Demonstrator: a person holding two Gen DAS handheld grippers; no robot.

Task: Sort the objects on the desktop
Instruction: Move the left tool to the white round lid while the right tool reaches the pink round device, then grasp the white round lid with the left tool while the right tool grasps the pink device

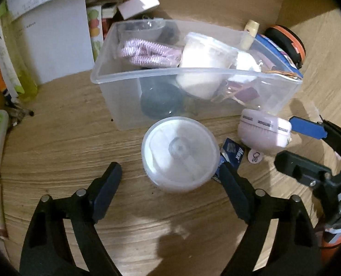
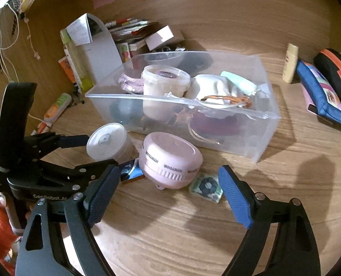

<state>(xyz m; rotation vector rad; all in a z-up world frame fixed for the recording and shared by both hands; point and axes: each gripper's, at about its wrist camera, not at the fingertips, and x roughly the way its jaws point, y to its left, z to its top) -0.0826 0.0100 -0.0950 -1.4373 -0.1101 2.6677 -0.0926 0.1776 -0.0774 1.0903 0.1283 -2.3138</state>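
— Tub [image 1: 179, 153] placement? Sits upright on surface [image 1: 67, 151], just before clear bin [image 1: 193, 71], dead ahead between left gripper [image 1: 171, 177] pads, untouched

— Left nearer, then. Right gripper [image 2: 169, 180]? Likewise spread wide, empty, faces pink round case [image 2: 170, 159] beside tub; holds nothing

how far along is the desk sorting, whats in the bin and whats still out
Partly done. The clear bin already holds a lidded white tub, a pink coiled item and a white cloth bundle. Nothing is gripped: the left gripper stands open around the round clear container, the right gripper open around the pink round device. Also left on the desk: a small floral packet and a dark blue packet.
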